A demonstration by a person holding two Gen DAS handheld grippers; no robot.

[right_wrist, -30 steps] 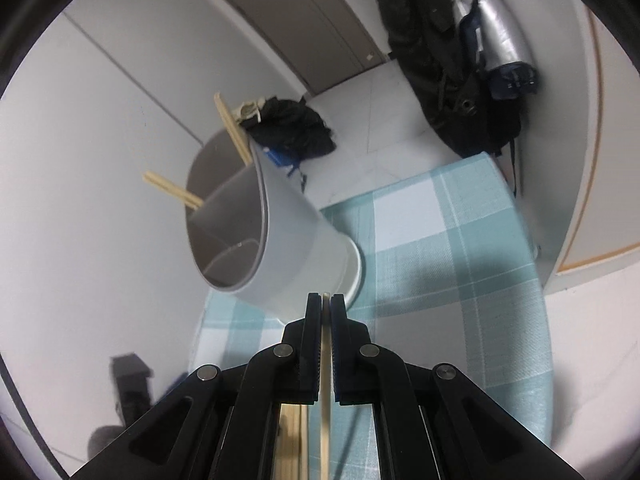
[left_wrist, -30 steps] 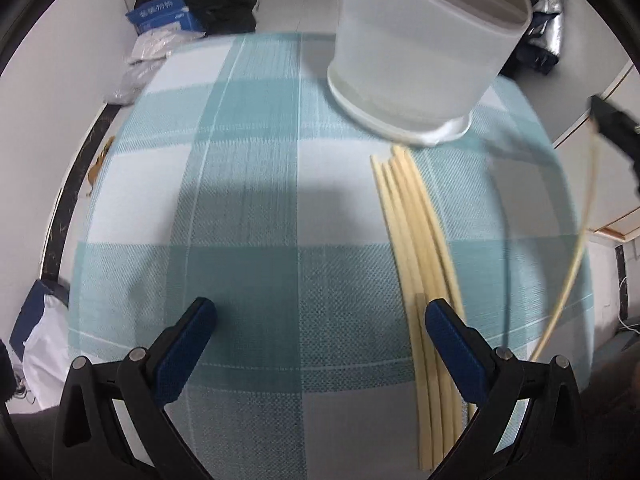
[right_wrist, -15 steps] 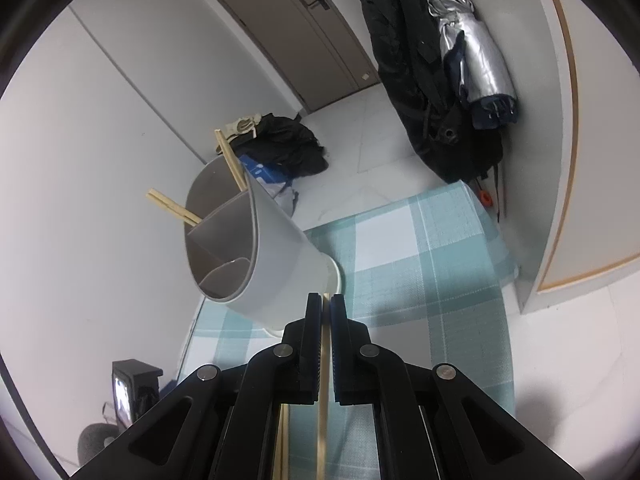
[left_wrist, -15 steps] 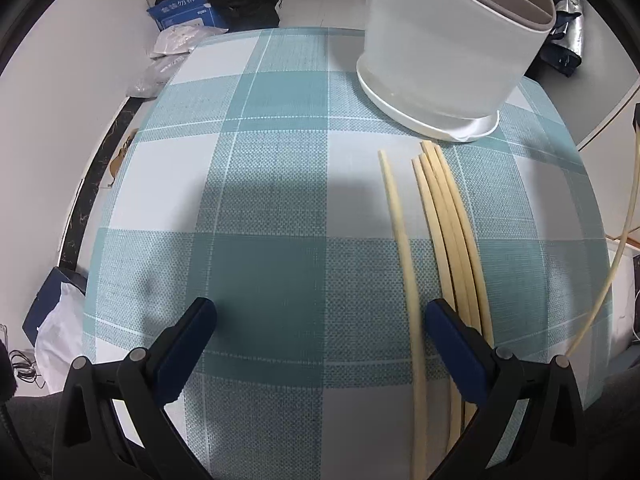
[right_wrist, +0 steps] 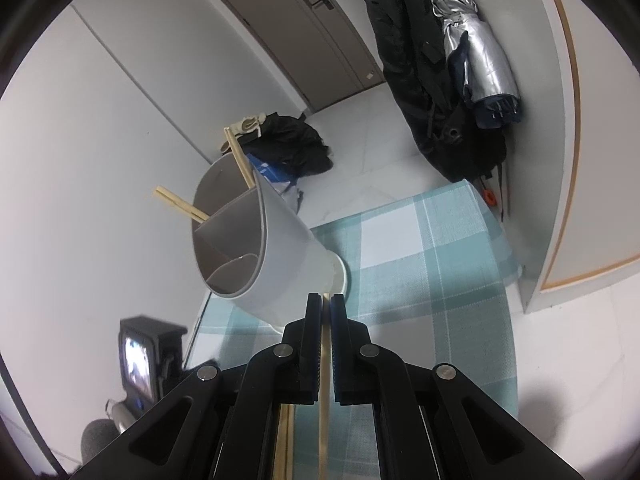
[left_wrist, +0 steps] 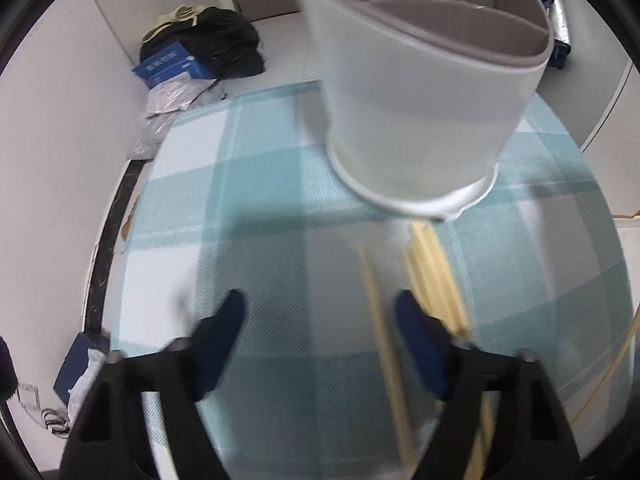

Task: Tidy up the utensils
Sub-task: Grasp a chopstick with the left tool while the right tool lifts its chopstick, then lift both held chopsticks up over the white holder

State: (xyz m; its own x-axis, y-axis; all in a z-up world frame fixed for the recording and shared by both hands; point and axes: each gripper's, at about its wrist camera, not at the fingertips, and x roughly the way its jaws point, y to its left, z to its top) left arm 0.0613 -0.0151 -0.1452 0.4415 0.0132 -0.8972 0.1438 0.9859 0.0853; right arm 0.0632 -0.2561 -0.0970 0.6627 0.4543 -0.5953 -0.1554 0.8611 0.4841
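The white divided utensil holder point(left_wrist: 420, 100) stands on the teal checked tablecloth point(left_wrist: 260, 184). Just before it lie several pale chopsticks point(left_wrist: 432, 276) in a bundle. My left gripper point(left_wrist: 320, 320) hovers over the cloth with its jaws closing. One loose chopstick point(left_wrist: 380, 340) lies between them, close to the right finger, and neither pad presses on it. In the right wrist view my right gripper point(right_wrist: 326, 300) is shut on a single chopstick point(right_wrist: 324, 420), pointing at the holder point(right_wrist: 272, 248). Two pairs of chopsticks point(right_wrist: 240, 156) stick out of the holder's far compartment.
A black bag and a blue box point(left_wrist: 180, 64) lie on the floor beyond the table's far edge. Dark coats and a silver umbrella point(right_wrist: 480, 60) hang on the right wall. A small screen device point(right_wrist: 144, 352) stands left of the table.
My left gripper has moved toward the holder, and its jaws have narrowed from wide open. One chopstick now lies between them. The right gripper has kept its grip and barely moved.
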